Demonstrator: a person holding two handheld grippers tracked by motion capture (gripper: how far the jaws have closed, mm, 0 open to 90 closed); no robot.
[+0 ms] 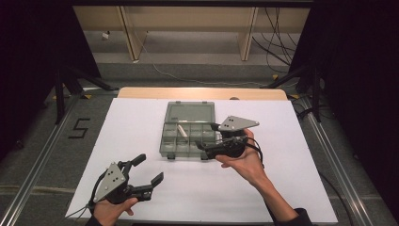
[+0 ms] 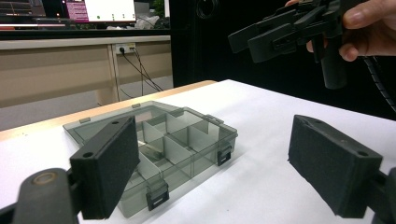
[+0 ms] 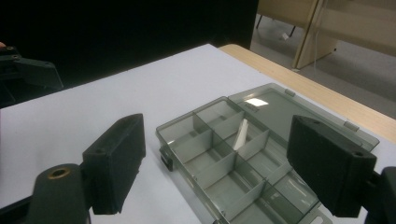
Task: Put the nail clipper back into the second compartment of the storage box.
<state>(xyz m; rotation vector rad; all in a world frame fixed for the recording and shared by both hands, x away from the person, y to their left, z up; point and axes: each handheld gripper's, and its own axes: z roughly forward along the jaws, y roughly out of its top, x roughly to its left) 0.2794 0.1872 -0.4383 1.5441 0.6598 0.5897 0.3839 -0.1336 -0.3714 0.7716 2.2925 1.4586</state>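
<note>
A smoky grey compartment box [image 1: 175,145] lies open in the middle of the white sheet, its lid [image 1: 190,111] folded flat behind it. A small white piece [image 1: 182,130] rests in one back compartment and appears as a white piece [image 3: 241,134] in the right gripper view. My right gripper [image 1: 207,136] hovers open over the box's right side, pointing left, with nothing between its jaws. Near the front left, my left gripper [image 1: 149,169] is open and empty, aimed toward the box [image 2: 187,140]. The right gripper [image 2: 285,32] hangs above the table in the left gripper view.
The white sheet [image 1: 282,141] covers a wooden table [image 1: 202,92]. Bare sheet lies left and right of the box. Black curtains flank the table, with cables on the floor [image 1: 197,77] behind it. A floor mark "5" [image 1: 78,127] sits at the left.
</note>
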